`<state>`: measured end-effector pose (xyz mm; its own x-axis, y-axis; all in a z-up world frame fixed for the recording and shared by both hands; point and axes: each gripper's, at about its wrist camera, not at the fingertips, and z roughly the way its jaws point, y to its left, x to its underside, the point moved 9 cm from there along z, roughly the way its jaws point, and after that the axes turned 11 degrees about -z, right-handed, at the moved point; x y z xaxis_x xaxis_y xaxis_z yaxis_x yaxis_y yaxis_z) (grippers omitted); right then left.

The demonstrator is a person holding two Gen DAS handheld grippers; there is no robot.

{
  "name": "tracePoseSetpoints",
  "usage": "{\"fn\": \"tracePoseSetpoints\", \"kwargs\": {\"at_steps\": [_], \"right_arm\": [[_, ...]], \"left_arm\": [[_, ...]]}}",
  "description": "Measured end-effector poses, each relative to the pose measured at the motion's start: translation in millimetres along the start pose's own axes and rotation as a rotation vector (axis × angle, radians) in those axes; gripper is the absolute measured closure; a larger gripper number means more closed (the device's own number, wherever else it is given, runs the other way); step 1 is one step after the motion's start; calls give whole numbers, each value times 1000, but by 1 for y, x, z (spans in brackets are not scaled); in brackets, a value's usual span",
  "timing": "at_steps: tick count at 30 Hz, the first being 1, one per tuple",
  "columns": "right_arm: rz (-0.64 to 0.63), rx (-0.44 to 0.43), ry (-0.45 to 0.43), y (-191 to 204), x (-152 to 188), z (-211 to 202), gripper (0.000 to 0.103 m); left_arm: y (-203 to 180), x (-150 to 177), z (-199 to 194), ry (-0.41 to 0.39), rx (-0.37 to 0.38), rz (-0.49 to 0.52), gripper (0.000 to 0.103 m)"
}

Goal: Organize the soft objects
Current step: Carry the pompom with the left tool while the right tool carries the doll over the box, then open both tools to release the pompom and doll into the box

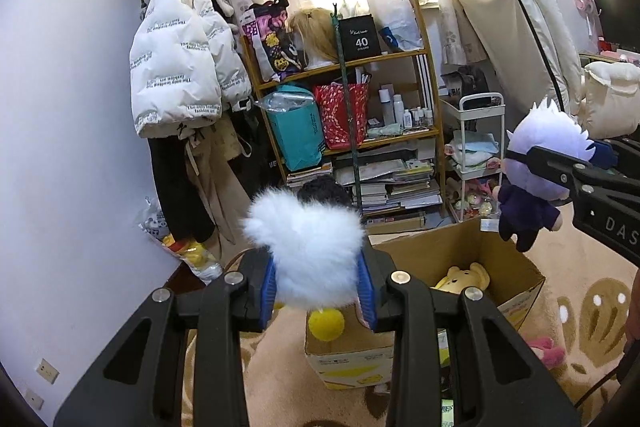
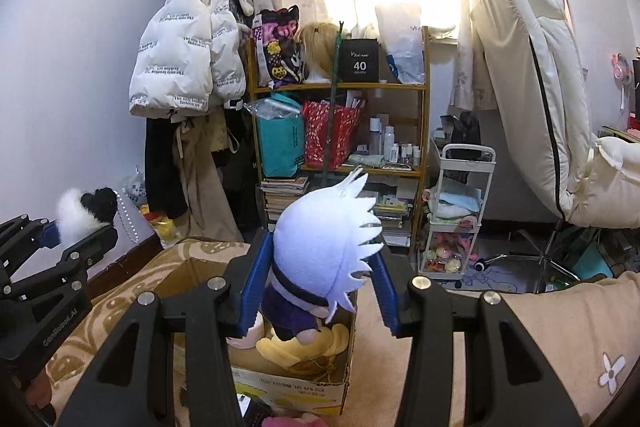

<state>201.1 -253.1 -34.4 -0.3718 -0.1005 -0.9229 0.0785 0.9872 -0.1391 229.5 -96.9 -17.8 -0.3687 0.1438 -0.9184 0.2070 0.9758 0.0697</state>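
Where the left wrist view looks down its fingers, the left hand-held gripper (image 1: 320, 277) pinches a fluffy white plush (image 1: 308, 247) with a black woolly part, above the near-left corner of an open cardboard box (image 1: 516, 267); far behind, a black box reads "40" (image 1: 359, 37) and a puffer jacket (image 1: 176, 67) repeats "fashion art". In the right wrist view, the right hand-held gripper (image 2: 318, 287) squeezes a spiky white-haired felt doll (image 2: 324, 247) over that box
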Motion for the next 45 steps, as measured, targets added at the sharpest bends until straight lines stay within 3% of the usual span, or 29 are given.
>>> {"fn": "tracePoseSetpoints", "kwargs": {"at_steps": [29,45], "right_arm": [[28,-142,131,21,53,55,51],[30,-157,177,22,64,65,50]], "left_arm": [[-5,62,70,223,3,-18,69],[-7,71,73,248,-4,-9,67]]}}
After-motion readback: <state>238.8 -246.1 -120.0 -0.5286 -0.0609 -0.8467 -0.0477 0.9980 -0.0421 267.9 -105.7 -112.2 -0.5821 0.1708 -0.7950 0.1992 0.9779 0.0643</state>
